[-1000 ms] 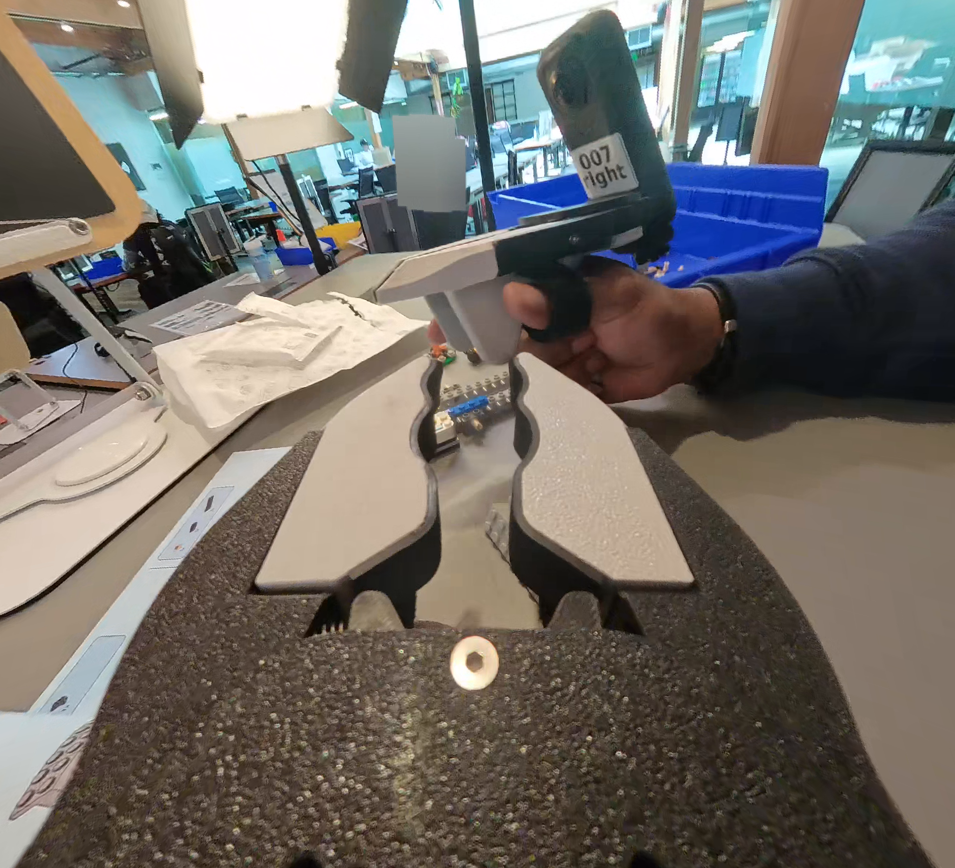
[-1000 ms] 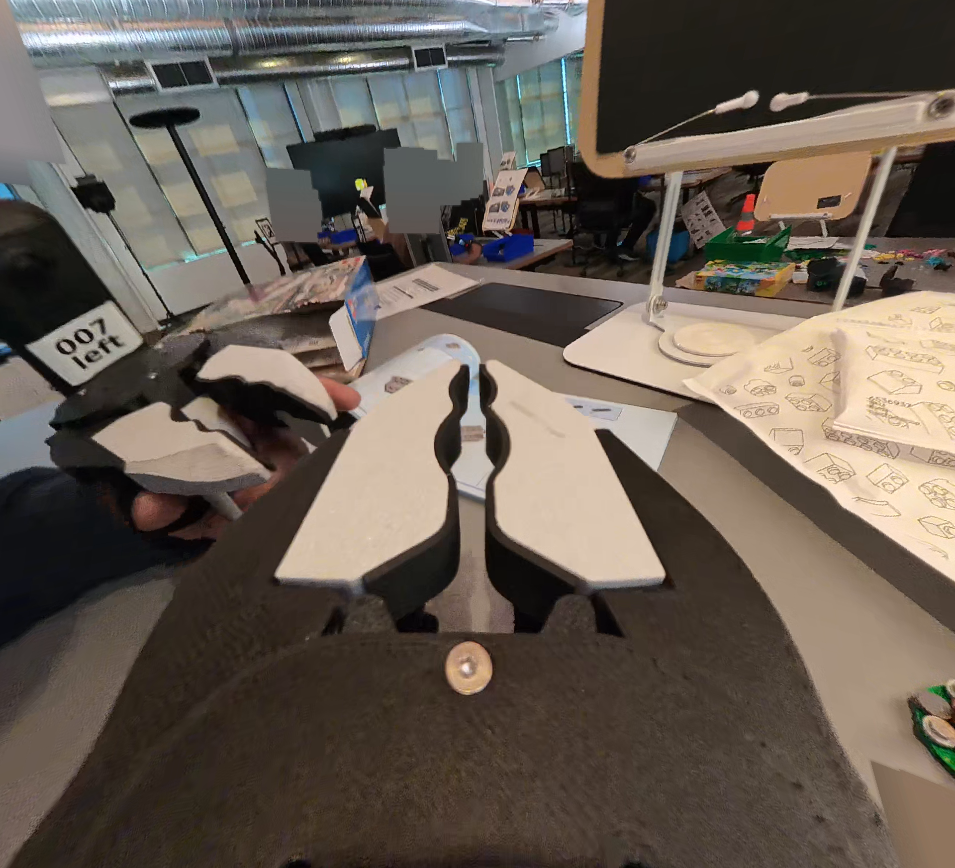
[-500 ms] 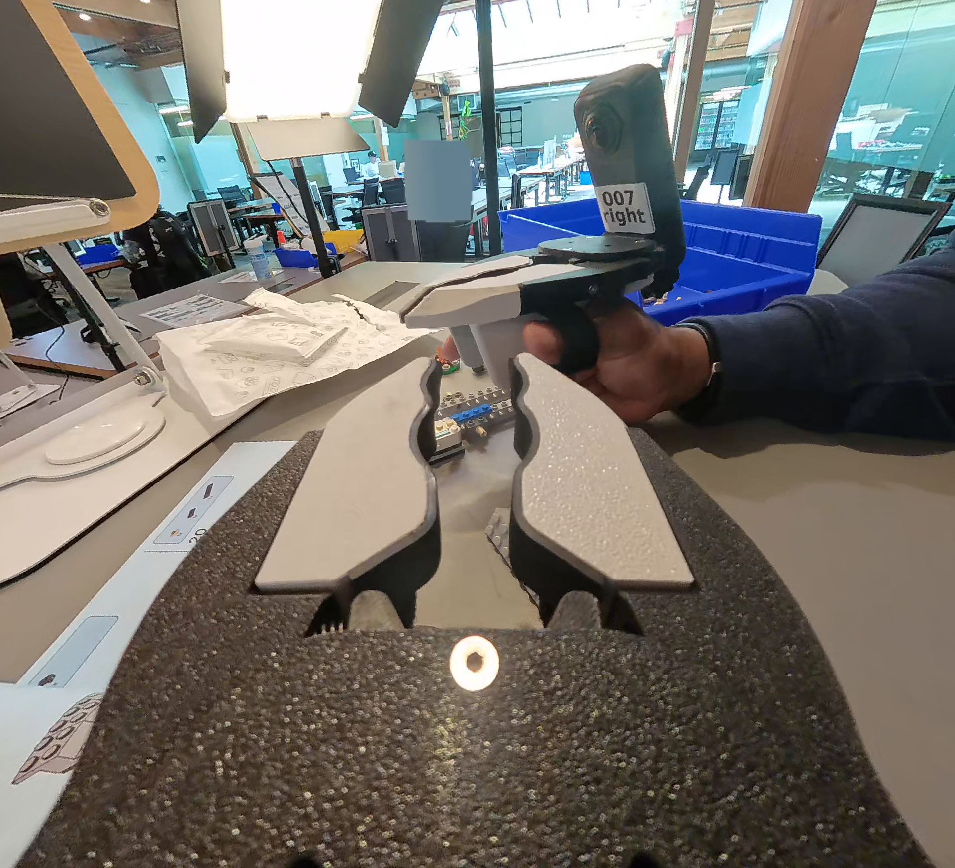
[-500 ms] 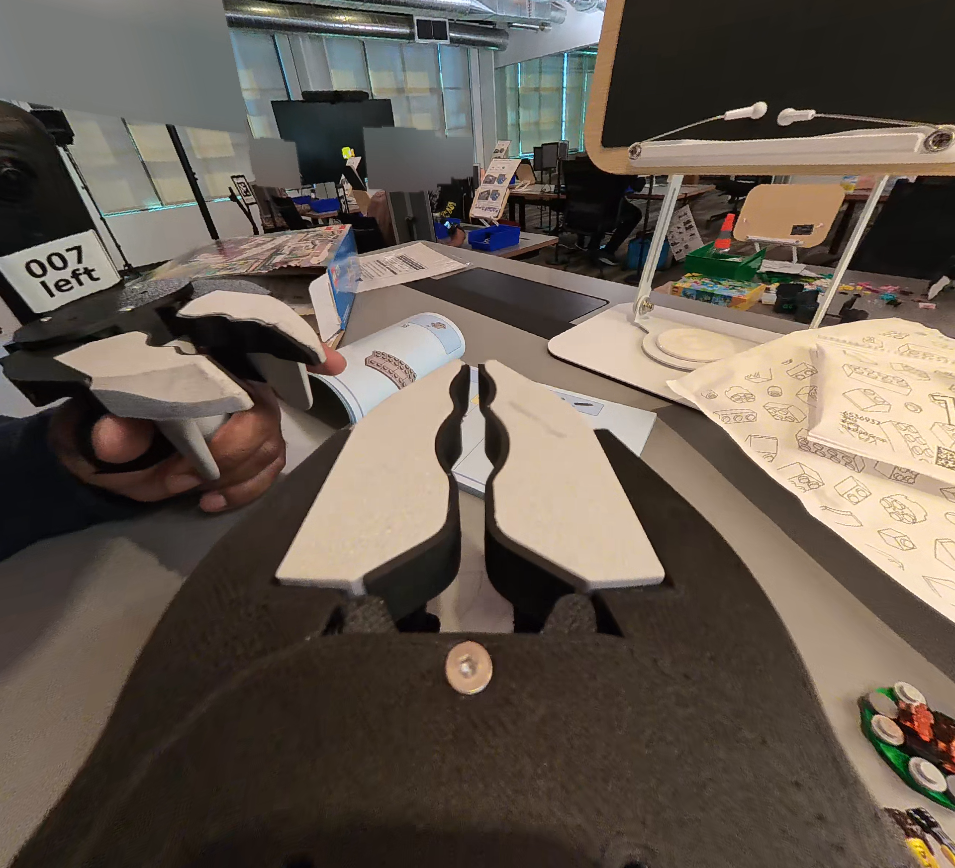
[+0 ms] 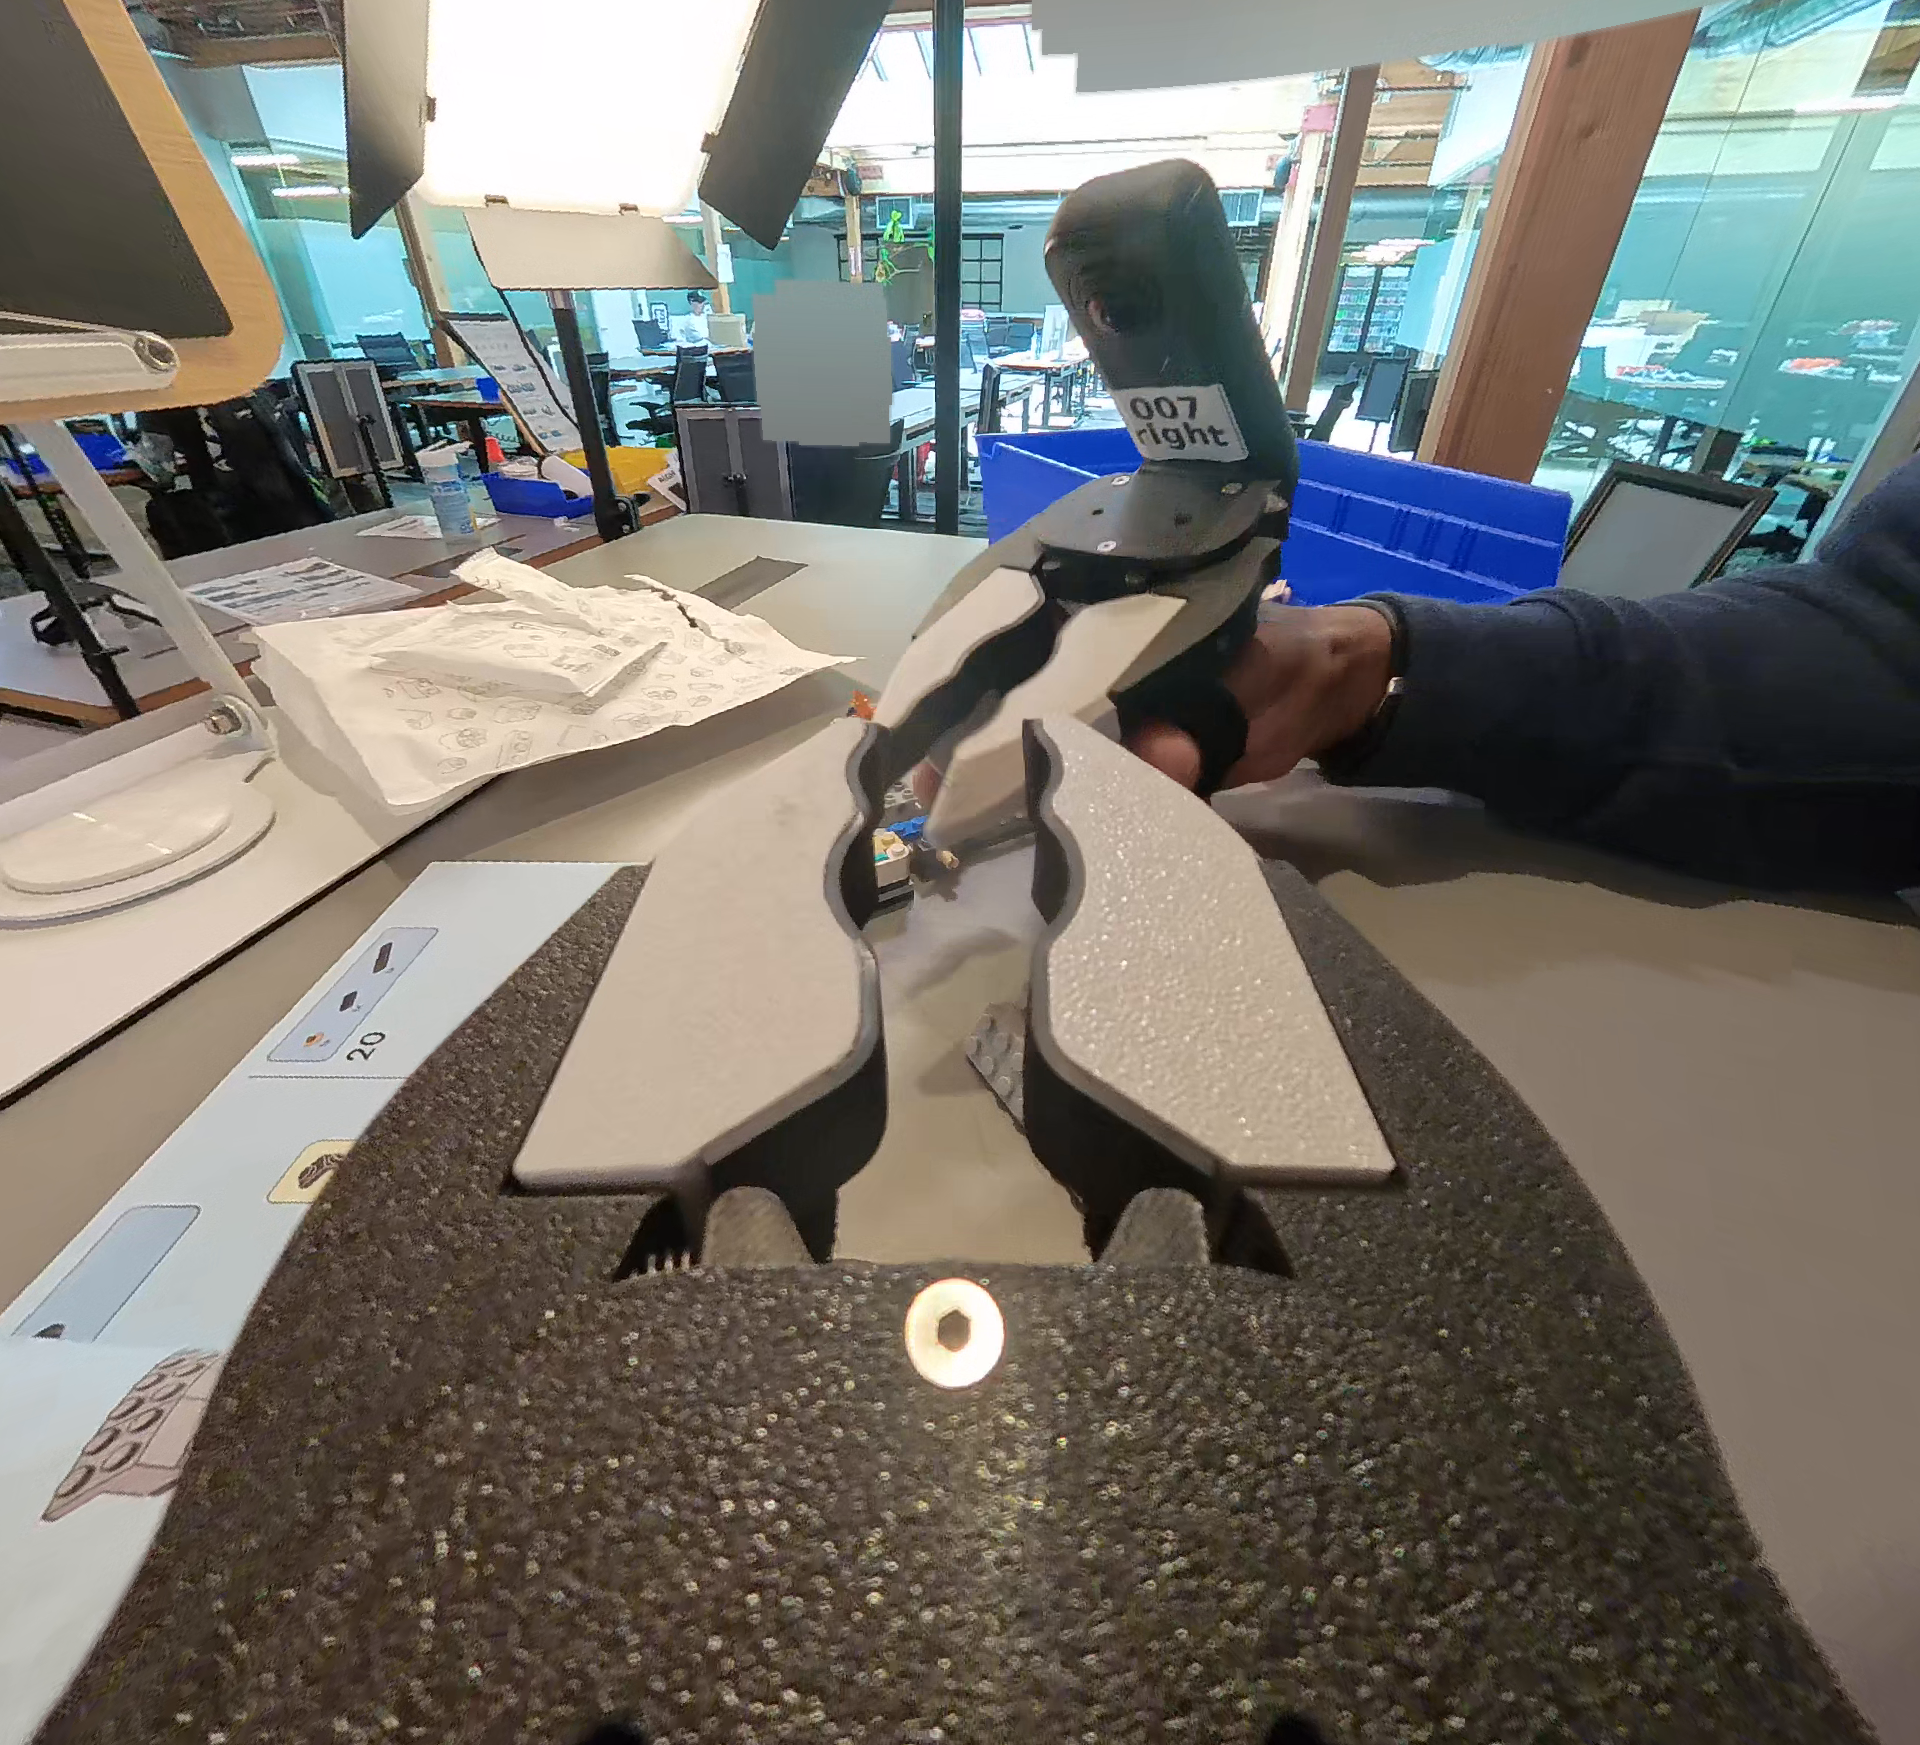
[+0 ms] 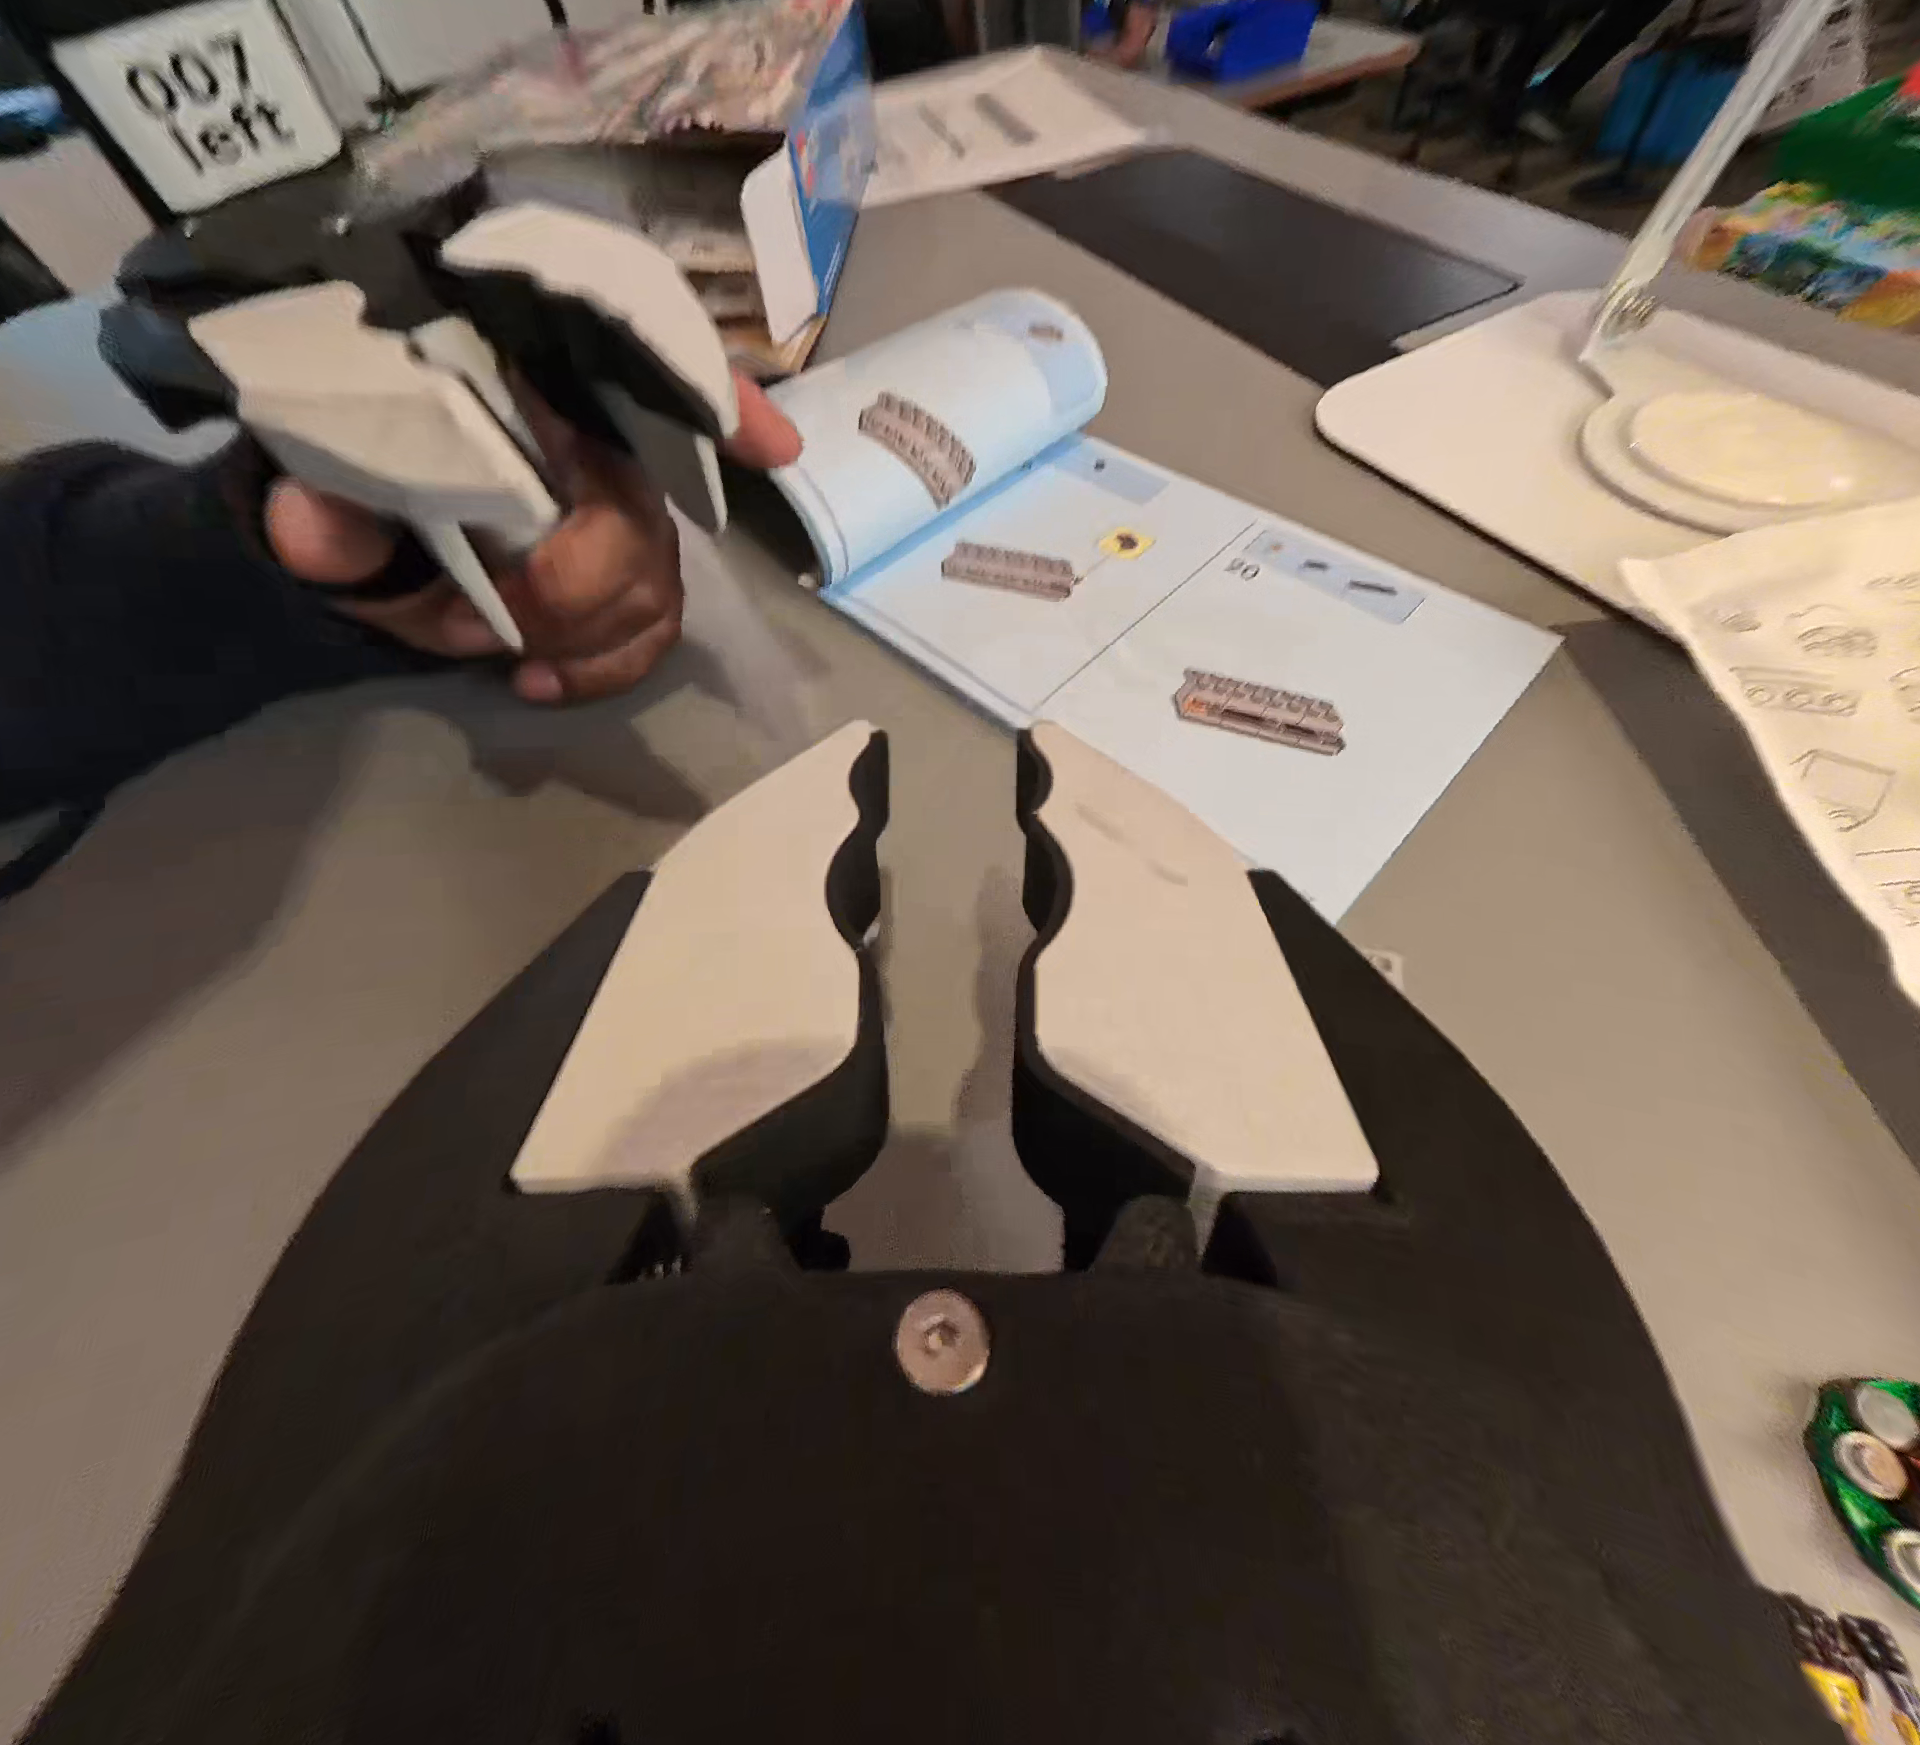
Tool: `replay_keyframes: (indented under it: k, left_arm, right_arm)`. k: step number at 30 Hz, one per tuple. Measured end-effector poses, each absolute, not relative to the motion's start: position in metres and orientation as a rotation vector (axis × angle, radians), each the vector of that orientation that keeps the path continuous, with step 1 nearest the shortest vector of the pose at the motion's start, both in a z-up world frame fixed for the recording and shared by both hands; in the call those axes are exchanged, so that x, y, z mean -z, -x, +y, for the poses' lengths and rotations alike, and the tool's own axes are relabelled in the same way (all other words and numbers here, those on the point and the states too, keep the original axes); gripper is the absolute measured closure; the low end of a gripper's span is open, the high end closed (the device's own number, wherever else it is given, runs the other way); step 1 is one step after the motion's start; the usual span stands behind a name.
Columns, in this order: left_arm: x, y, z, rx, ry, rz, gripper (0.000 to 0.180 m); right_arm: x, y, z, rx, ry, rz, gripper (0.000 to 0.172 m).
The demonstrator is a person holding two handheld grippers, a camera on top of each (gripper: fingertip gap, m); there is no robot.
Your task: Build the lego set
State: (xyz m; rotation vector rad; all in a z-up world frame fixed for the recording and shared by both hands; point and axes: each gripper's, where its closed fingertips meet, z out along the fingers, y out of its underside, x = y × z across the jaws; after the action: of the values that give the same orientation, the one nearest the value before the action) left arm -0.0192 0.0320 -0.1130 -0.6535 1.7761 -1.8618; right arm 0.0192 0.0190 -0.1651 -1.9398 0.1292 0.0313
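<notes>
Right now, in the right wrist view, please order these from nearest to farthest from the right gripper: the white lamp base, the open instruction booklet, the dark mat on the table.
1. The open instruction booklet, on the table just ahead of the open jaws, slightly right.
2. The white lamp base, farther, to the right.
3. The dark mat, farthest, behind the booklet.

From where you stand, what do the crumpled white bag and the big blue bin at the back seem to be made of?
The white bag looks like thin matte paper: it holds sharp creases and a ragged torn edge, with small line drawings printed on it. The blue bin looks like rigid moulded plastic, judging by its slight sheen and ribbed wall.
</notes>
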Motion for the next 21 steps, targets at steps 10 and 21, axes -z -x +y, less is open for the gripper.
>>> replay_keyframes:
  k: [10, 21]
  left_arm:
    - [0.12, 0.025, 0.03, 1.851, 0.646, 1.868, 0.155]
    - [0.165, 0.026, 0.027, 1.489, 0.694, 2.187, 0.154]
  right_arm:
    - [0.201, 0.008, 0.009, -0.005, 2.213, -0.082, 0.146]
    - [0.221, 0.012, 0.002, 0.051, 2.36, -0.157, 0.142]
